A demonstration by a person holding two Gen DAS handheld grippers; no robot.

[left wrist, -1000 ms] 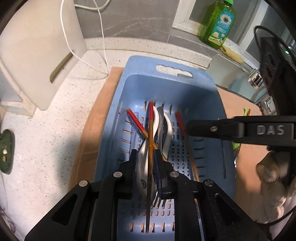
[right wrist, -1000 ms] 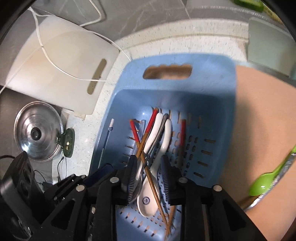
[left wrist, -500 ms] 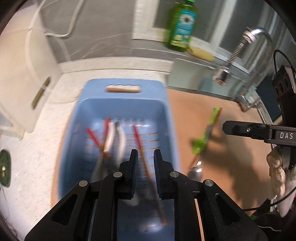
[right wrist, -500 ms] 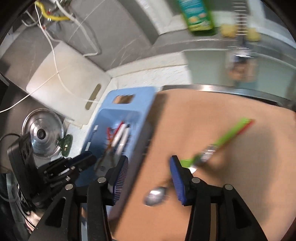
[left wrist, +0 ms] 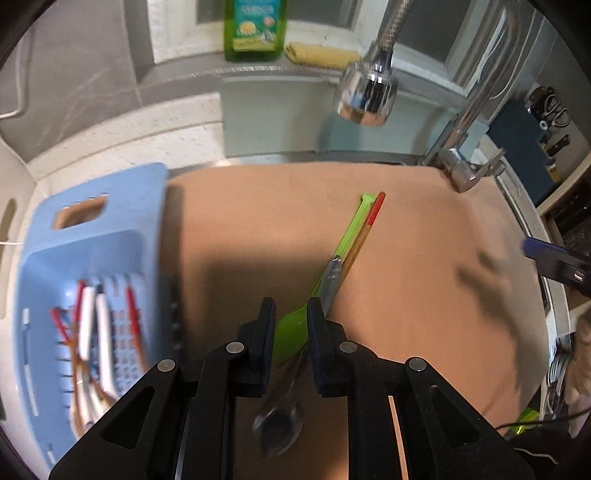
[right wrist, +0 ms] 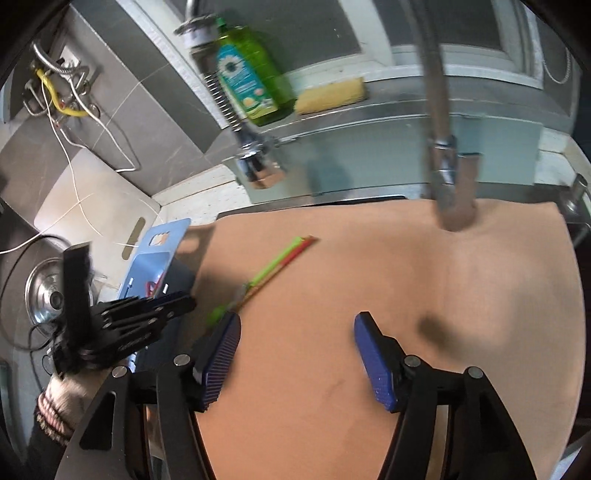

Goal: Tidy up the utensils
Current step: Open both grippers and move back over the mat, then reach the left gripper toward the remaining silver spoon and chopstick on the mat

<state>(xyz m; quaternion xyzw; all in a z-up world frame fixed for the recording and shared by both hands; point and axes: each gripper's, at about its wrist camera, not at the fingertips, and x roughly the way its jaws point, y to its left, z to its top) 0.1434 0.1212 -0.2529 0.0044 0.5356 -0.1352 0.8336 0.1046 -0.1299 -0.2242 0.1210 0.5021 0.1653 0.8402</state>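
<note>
A green spoon [left wrist: 351,236], a metal spoon [left wrist: 279,424] and a red-tipped chopstick [left wrist: 373,218] lie together on the brown mat [left wrist: 424,258]. My left gripper [left wrist: 290,314] hovers over them with only a narrow gap between its jaws and nothing gripped. The blue basket [left wrist: 110,243] at the left holds several chopsticks and two white spoons. My right gripper [right wrist: 297,319] hangs over bare mat to the right of the green spoon [right wrist: 277,258]. Its jaws are opening and nothing is between them. A gloved hand carries the left gripper [right wrist: 129,325] beside the basket [right wrist: 159,251].
A faucet head [left wrist: 365,96] hangs over the mat's far side. A green soap bottle [left wrist: 255,26] and a yellow sponge [left wrist: 321,55] sit on the ledge behind. A white cutting board [right wrist: 85,199], a pot lid [right wrist: 44,291] and loose cables lie left of the basket.
Both grippers have swung right, from above the basket to over the mat. The right jaws have spread wide. The left gap is unchanged.
</note>
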